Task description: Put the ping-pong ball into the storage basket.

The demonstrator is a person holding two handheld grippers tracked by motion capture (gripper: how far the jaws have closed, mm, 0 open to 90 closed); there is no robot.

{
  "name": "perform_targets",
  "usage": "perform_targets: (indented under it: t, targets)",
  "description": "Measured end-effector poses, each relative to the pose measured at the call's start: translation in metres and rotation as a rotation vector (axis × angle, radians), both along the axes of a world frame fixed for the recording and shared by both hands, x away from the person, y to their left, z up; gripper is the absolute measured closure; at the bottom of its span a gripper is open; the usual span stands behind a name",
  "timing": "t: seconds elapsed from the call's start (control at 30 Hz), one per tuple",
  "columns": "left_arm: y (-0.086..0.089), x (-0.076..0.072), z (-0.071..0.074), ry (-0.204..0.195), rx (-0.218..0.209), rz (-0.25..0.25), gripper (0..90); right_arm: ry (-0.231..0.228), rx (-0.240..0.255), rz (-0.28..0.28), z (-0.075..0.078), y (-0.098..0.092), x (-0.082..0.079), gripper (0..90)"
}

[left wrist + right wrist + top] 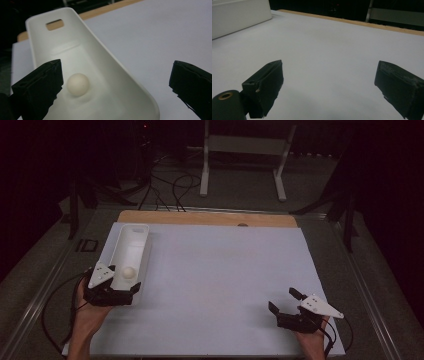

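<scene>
Over on the left, the left gripper point(125, 289) sits at the near end of a long white tray point(144, 251) that lies along the left edge of the worktop point(225, 270), its jaws spread wide and empty. A small white ball point(129, 271) rests on the tray floor toward that near end, just ahead of the gripper; in the left gripper view the ball point(78, 84) lies close beside one jaw while the other jaw hangs outside the tray's wall point(130, 82). To pick the ball up cleanly, I'd say the hand should shift so both jaws drop inside the tray and straddle the ball evenly, then close gently, since a round, light thing like that could roll or squirt away. Well apart on the right, the right gripper point(286, 301) hovers low over bare white surface, jaws likewise spread, holding nothing.
</scene>
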State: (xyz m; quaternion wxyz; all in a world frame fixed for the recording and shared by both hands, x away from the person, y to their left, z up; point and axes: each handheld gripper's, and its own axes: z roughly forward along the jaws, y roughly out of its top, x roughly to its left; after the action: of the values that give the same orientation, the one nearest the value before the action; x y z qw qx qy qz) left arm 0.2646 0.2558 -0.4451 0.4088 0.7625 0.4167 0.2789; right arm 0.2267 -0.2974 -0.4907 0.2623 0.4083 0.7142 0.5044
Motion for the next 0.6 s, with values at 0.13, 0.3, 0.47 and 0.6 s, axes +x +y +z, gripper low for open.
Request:
perform_targets:
  t: [0.13, 0.3, 0.47, 0.6]
  targets:
    - [0.0, -0.01, -0.002, -0.038, -0.037, -0.006, 0.0, 0.001, -0.002, 0.002, 0.0, 0.001, 0.0, 8.0]
    - [-0.001, -0.025, -0.007, -0.09, -0.048, 0.01, 0.0, -0.004, -0.001, 0.003, 0.0, 0.002, -0.001, 7.9]
    - [0.0, -0.034, -0.012, -0.117, -0.069, 0.017, 0.0, -0.004, -0.001, 0.005, 0.0, 0.003, 0.0, 7.9]
    - [-0.002, -0.042, -0.016, -0.133, -0.071, 0.015, 0.0, -0.004, -0.002, 0.006, 0.0, 0.002, 0.0, 7.9]
